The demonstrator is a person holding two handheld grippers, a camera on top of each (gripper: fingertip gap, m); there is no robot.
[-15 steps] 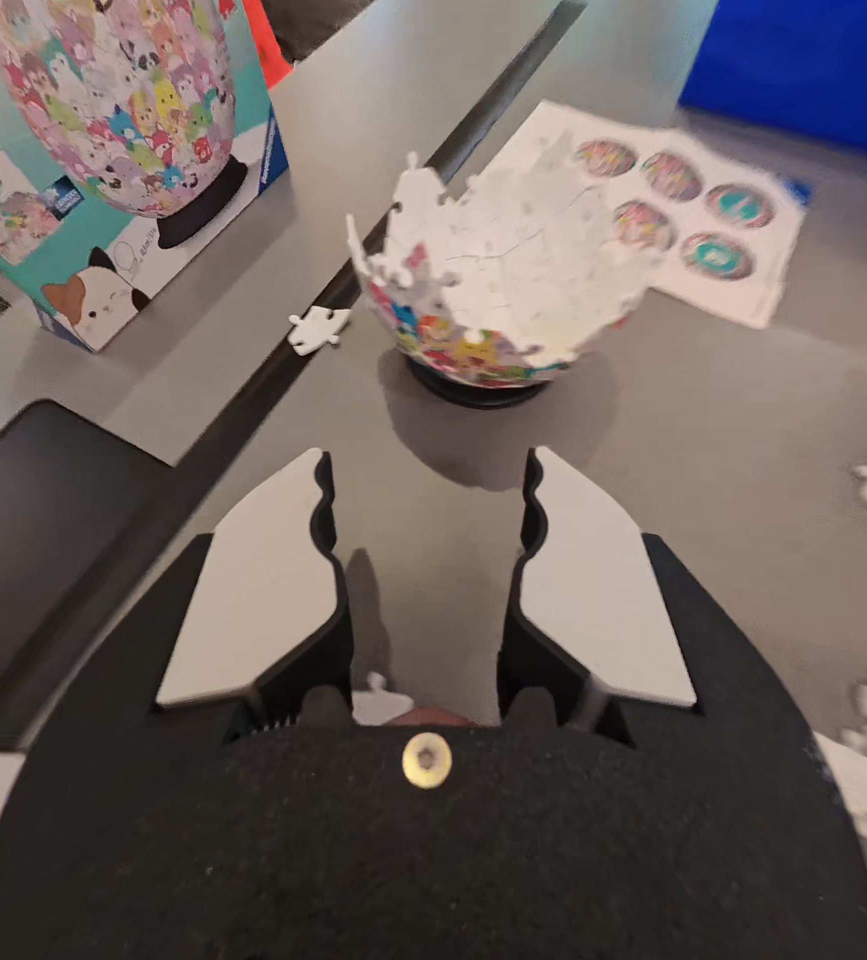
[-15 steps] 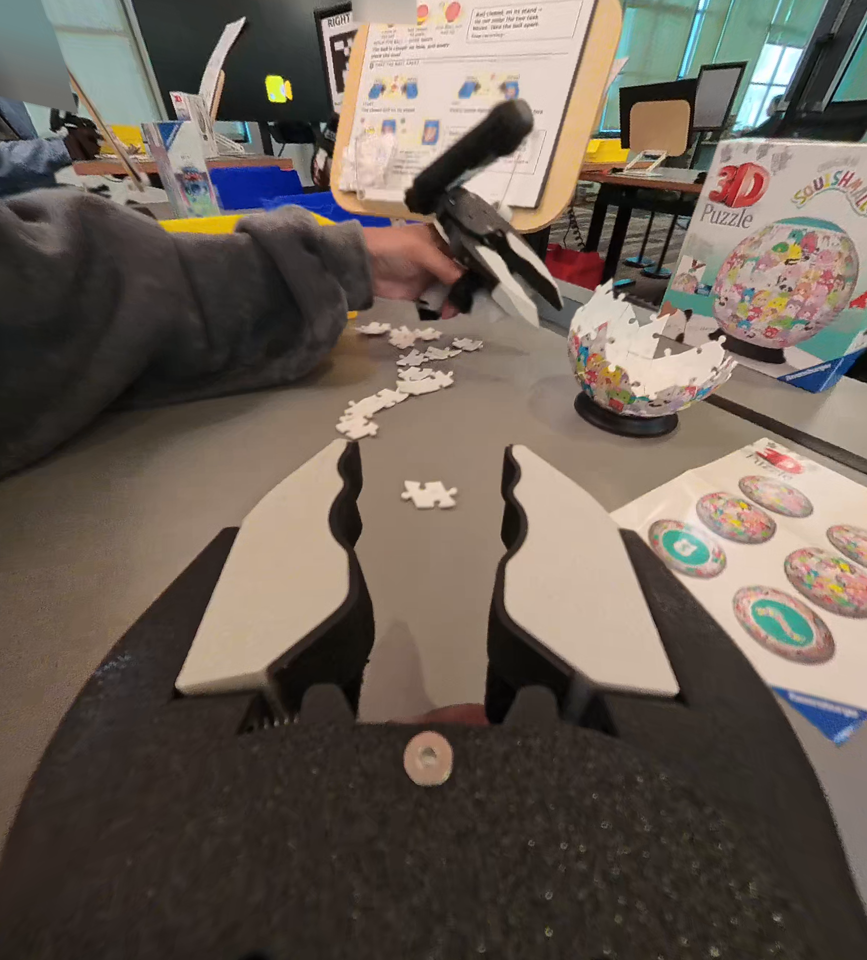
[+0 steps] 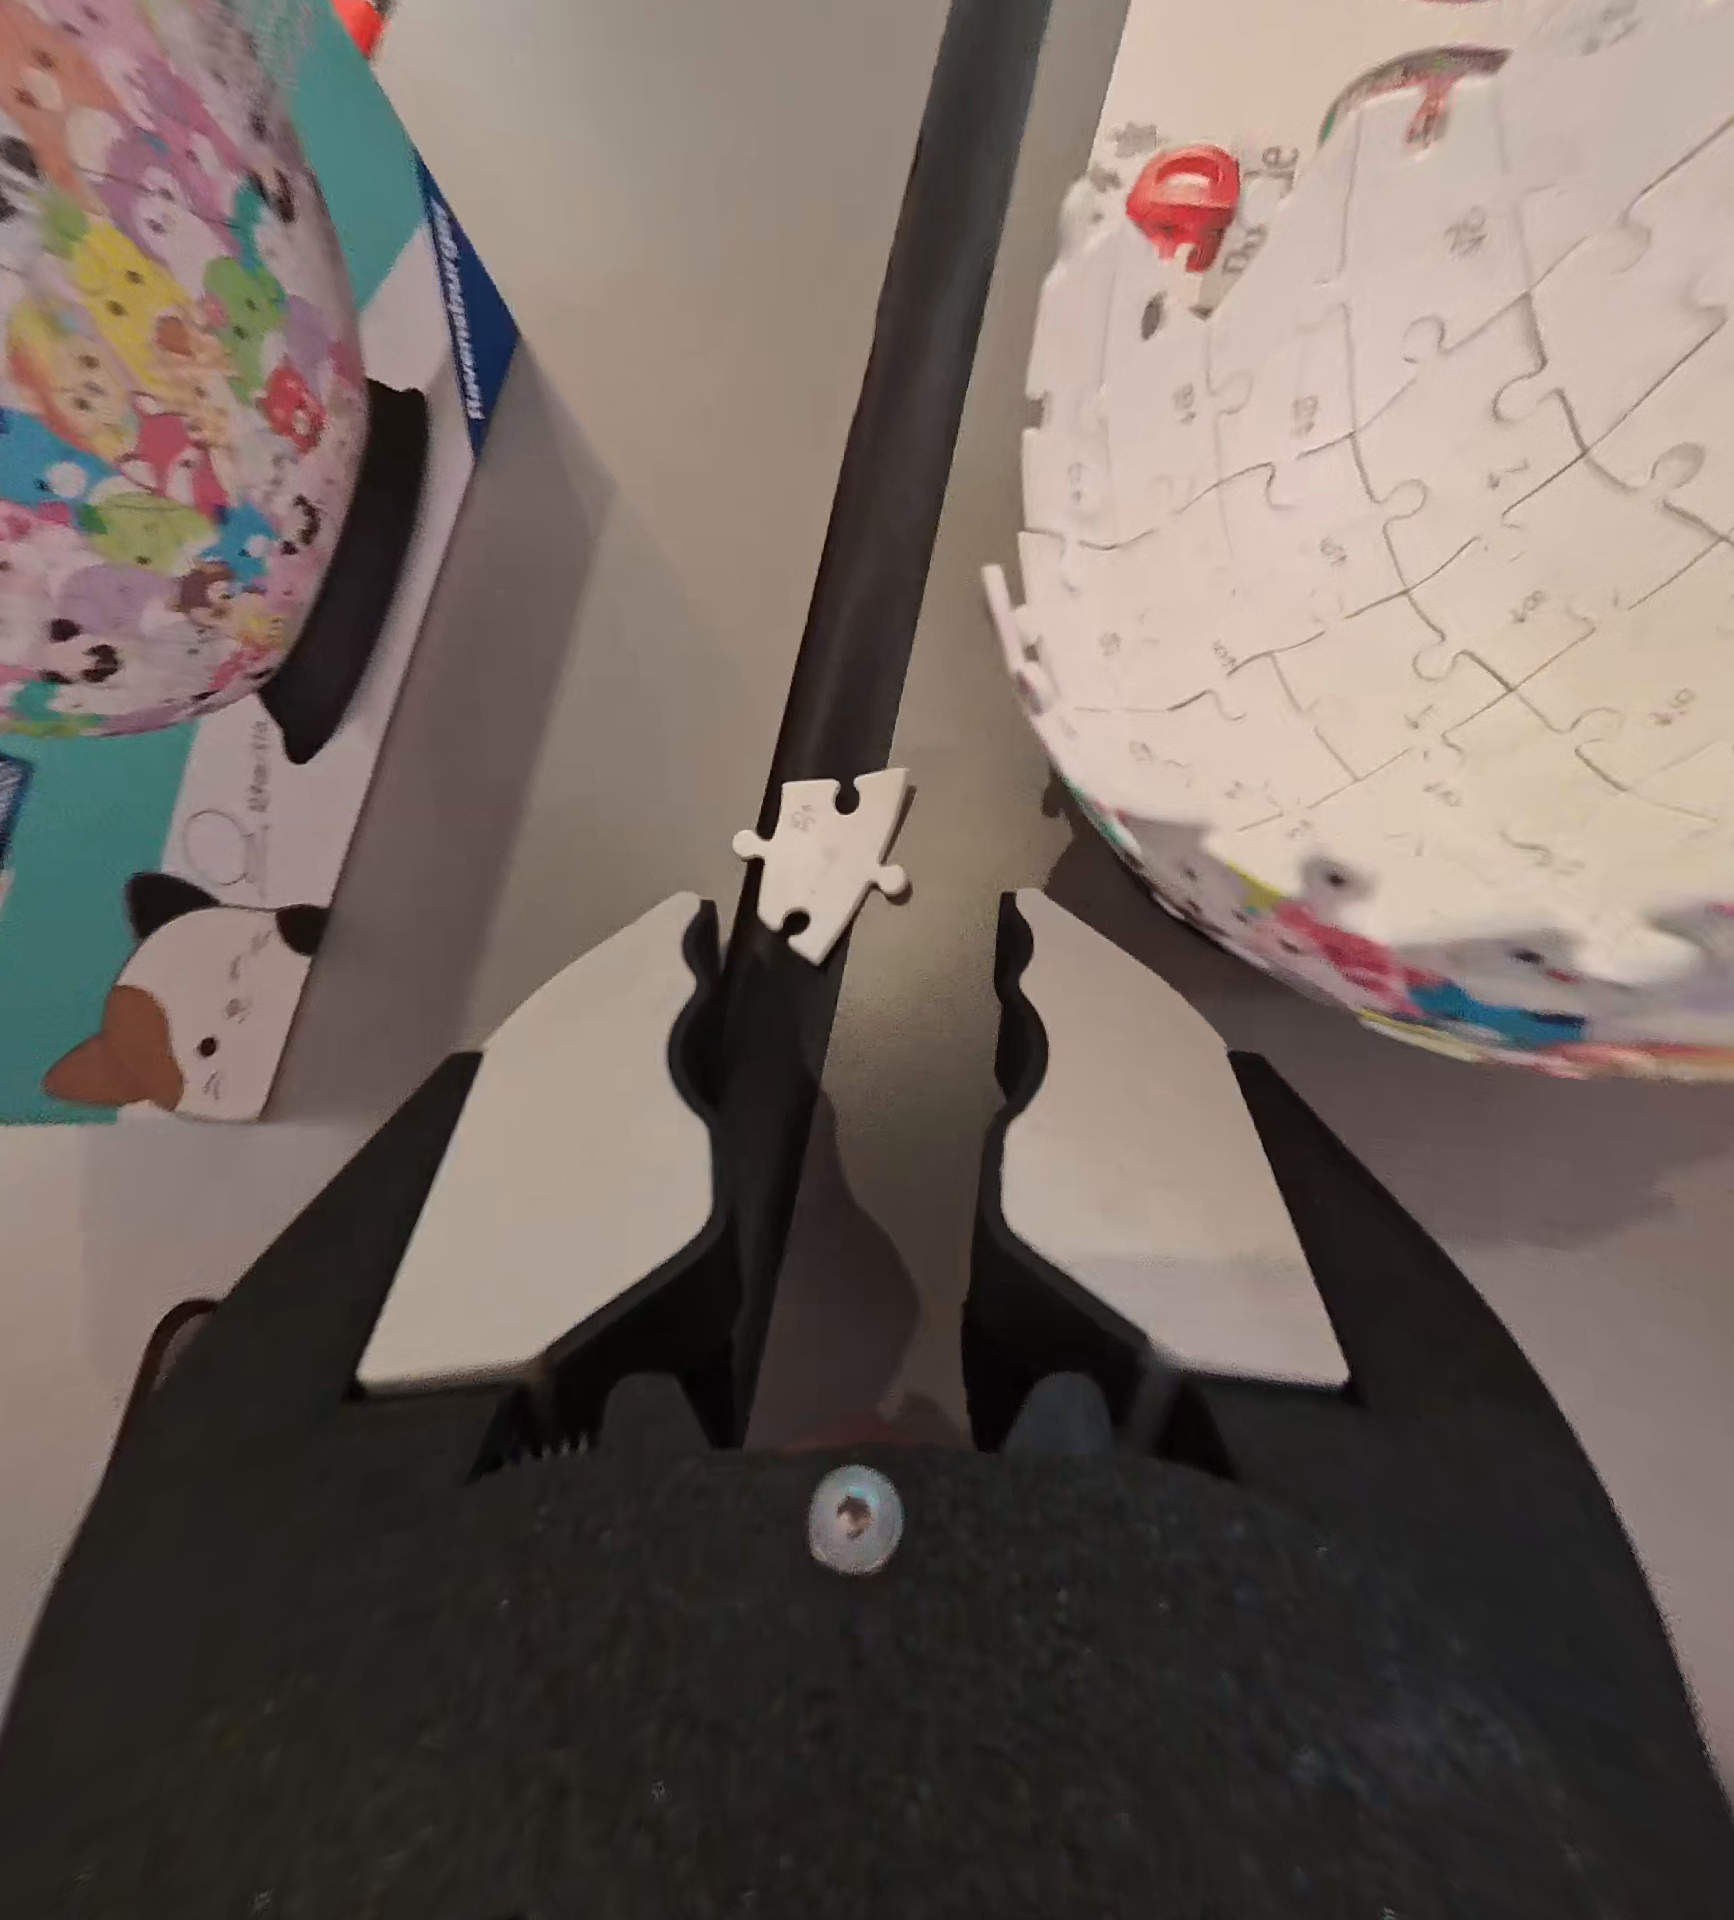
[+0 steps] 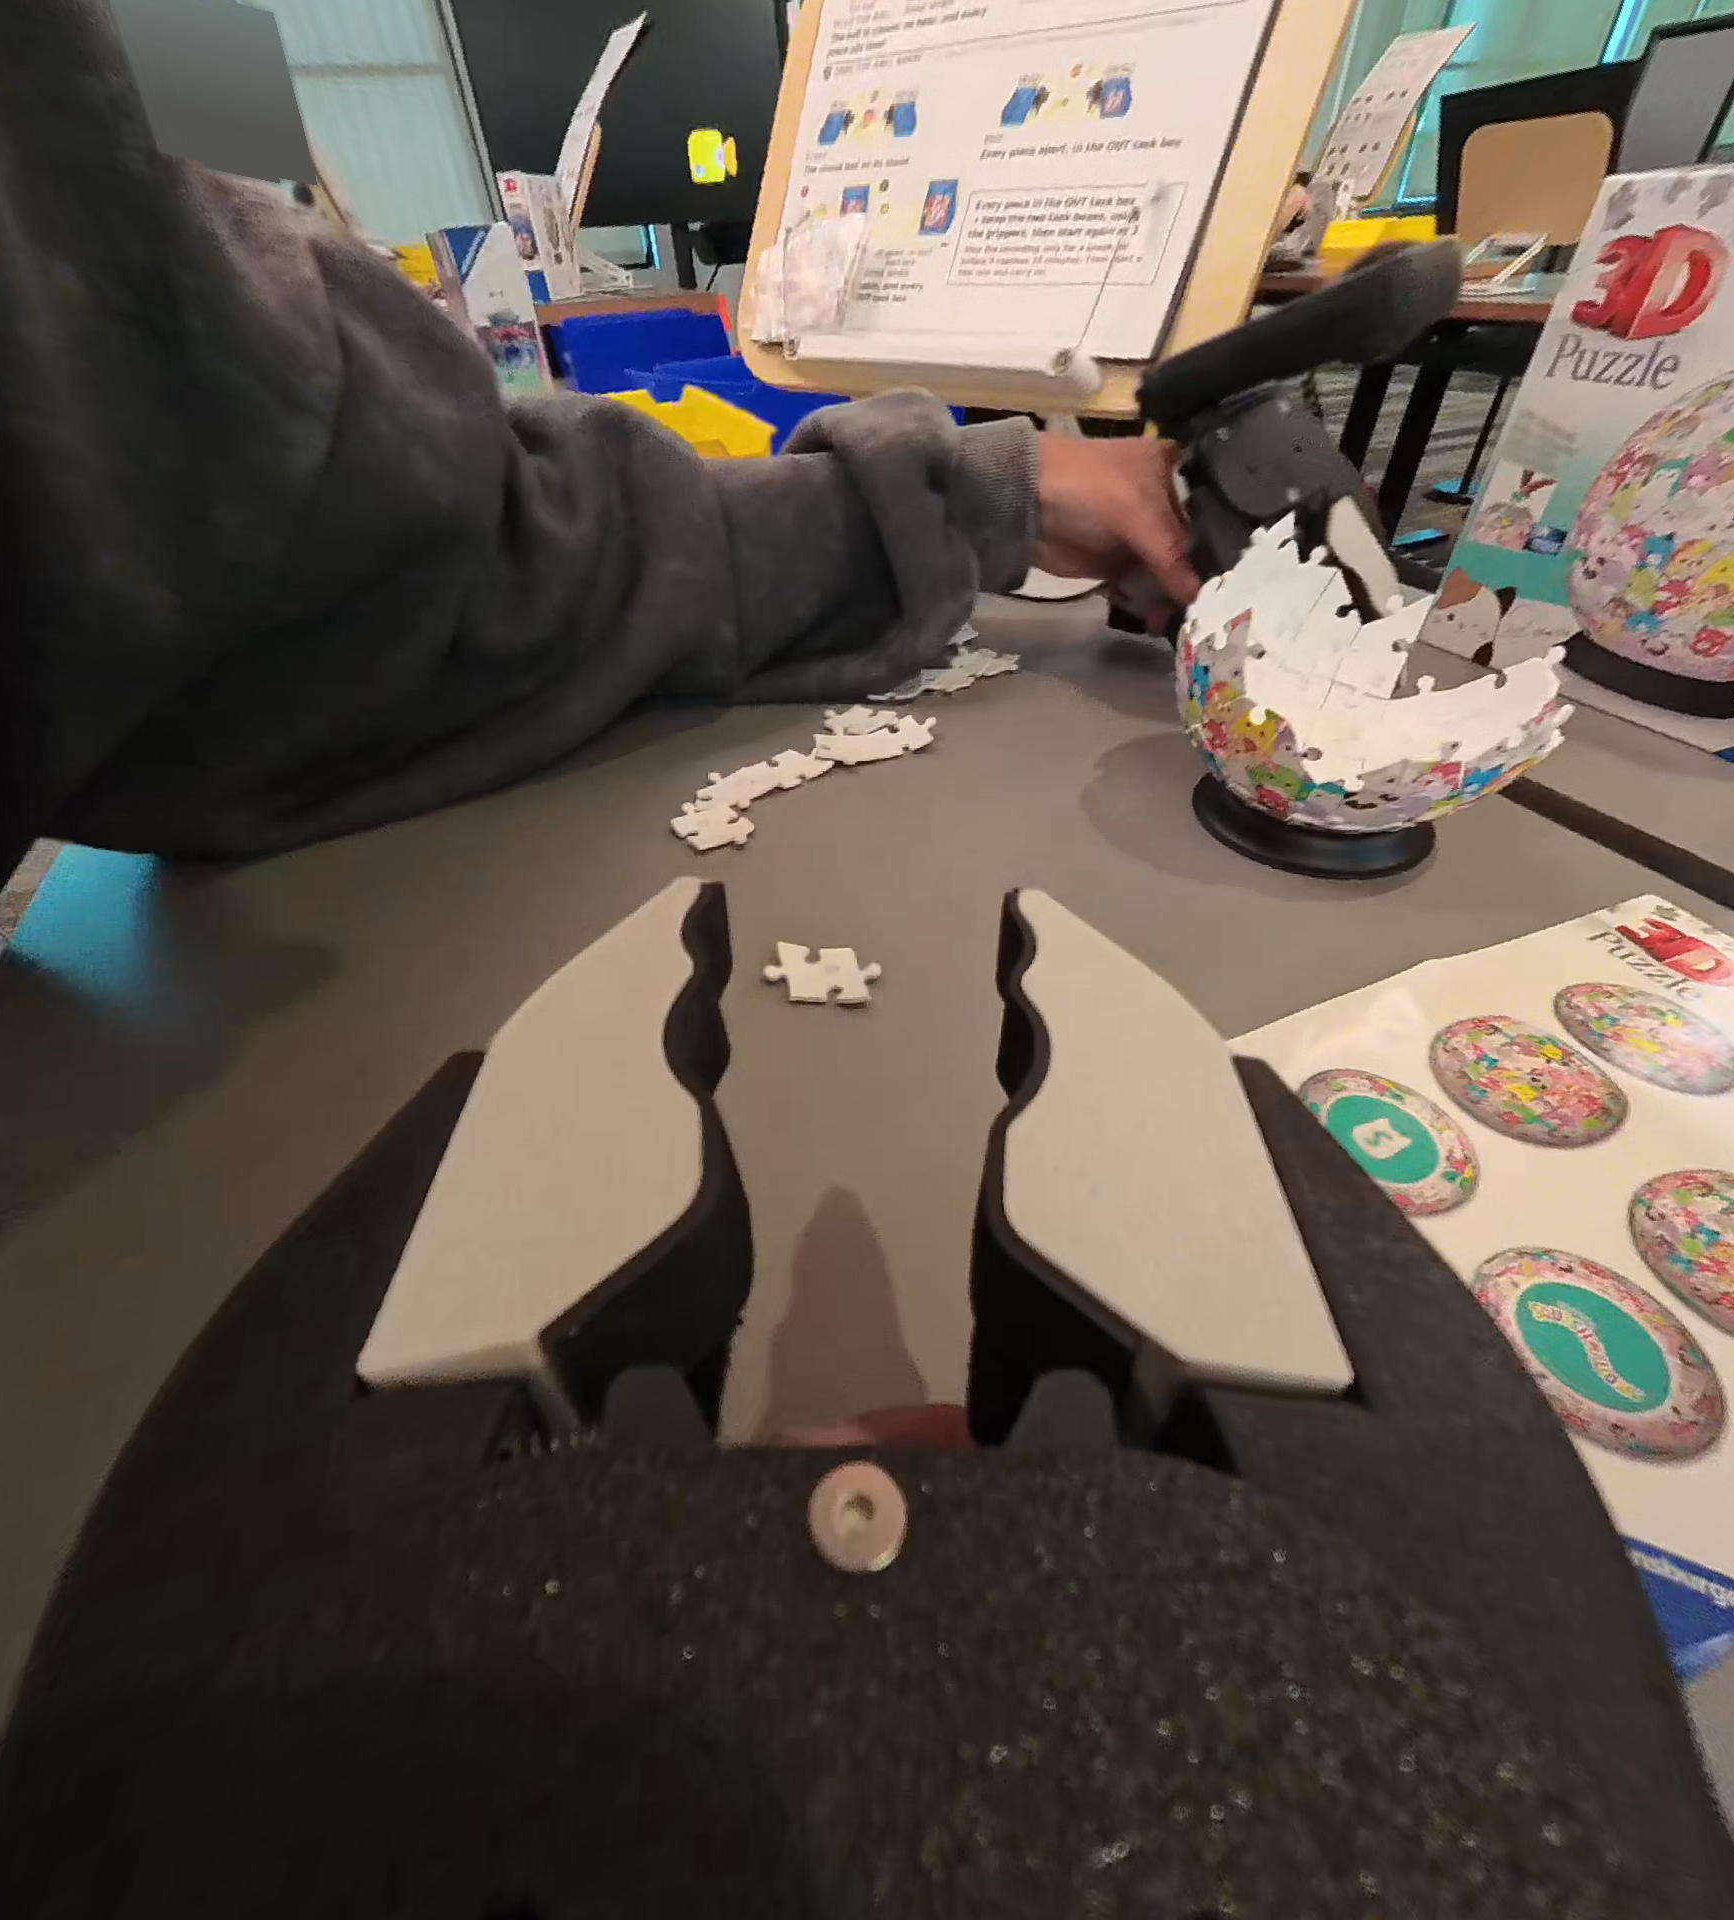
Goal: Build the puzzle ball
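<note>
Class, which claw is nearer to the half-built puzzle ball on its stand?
Left. The left claw hangs open right beside the puzzle ball, at its far rim. The right claw sits well back across the table, open over a single loose piece.

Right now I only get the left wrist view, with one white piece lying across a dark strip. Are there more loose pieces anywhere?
Observer: Yes. The right wrist view shows a trail of loose pieces on the grey table, beside the person's sleeve.
Operator: What does the half-built ball sit on?
Observer: The puzzle ball rests on a black ring stand.
Operator: And the other gripper?
Observer: The right gripper is open and empty. A single piece lies on the table, seen between its fingers.
</note>
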